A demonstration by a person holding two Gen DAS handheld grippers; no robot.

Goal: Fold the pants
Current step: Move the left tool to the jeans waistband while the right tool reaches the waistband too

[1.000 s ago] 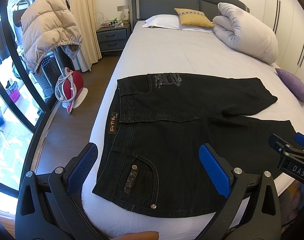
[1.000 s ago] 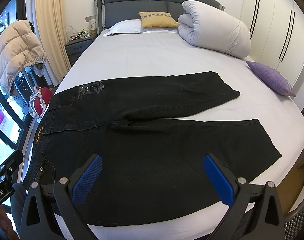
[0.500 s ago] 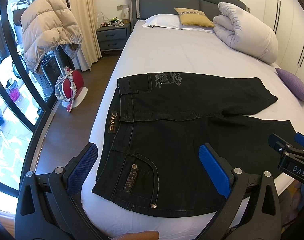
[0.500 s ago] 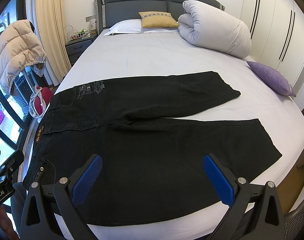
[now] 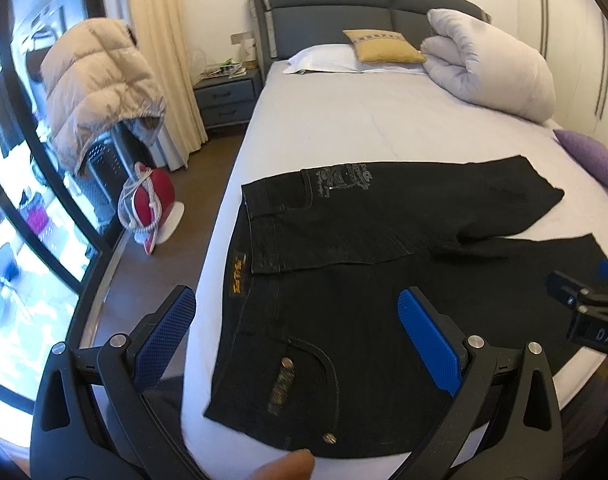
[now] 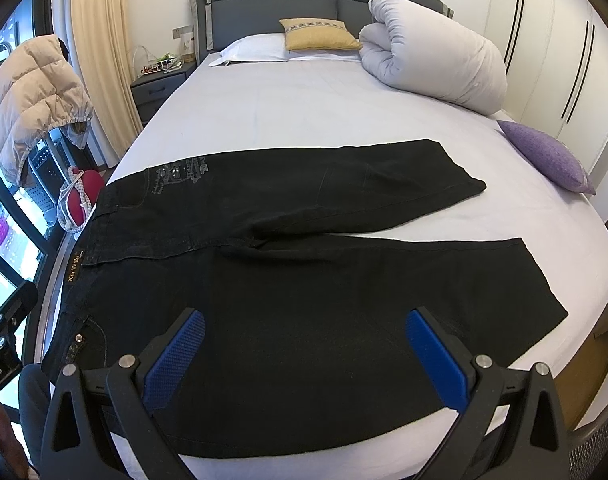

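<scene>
On bed [image 6: 304, 120]: pants [image 6: 304, 288] flat, both grippers [image 5: 295, 344] [image 6: 304, 356] open.

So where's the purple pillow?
The purple pillow lies at the bed's right edge in the right wrist view, beyond the black pants and nearer than the rolled white duvet.

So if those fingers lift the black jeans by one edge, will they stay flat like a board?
Probably not. The black jeans lie limp on the bed, one leg creased at the crotch, so they would likely droop. Denim this thick looks fairly heavy, so it should hang rather than flutter.
</scene>
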